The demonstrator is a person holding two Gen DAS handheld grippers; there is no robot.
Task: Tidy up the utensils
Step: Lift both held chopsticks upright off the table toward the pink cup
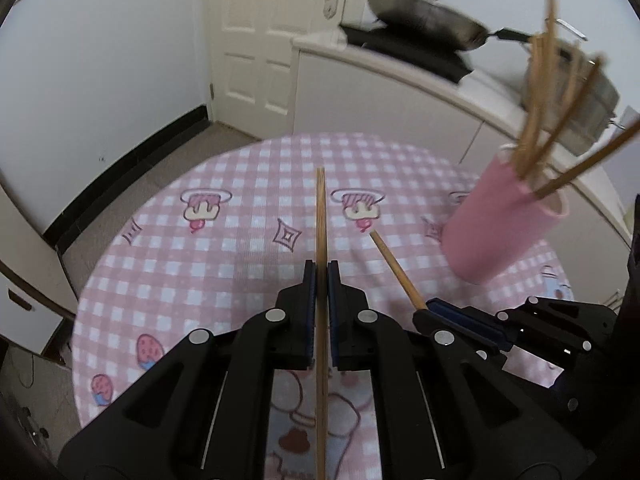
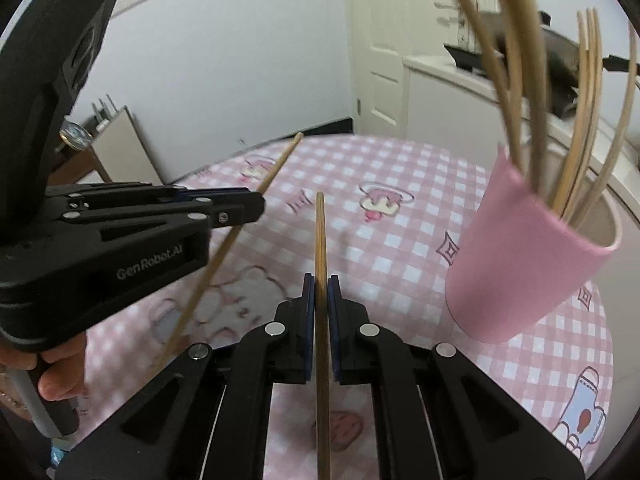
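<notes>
Gripping one chopstick (image 1: 321, 216) between closed jaws, the left gripper (image 1: 321, 280) hangs over the pink checked table (image 1: 180, 264); to its right the right gripper (image 1: 430, 308) clamps another, near a pink cup (image 1: 496, 232) of chopsticks.

From the right wrist, the right gripper (image 2: 320, 292) pinches its chopstick (image 2: 320, 236), with the cup (image 2: 524, 264) on the right and the left gripper (image 2: 256, 202) on the left with its stick (image 2: 276, 168).
</notes>
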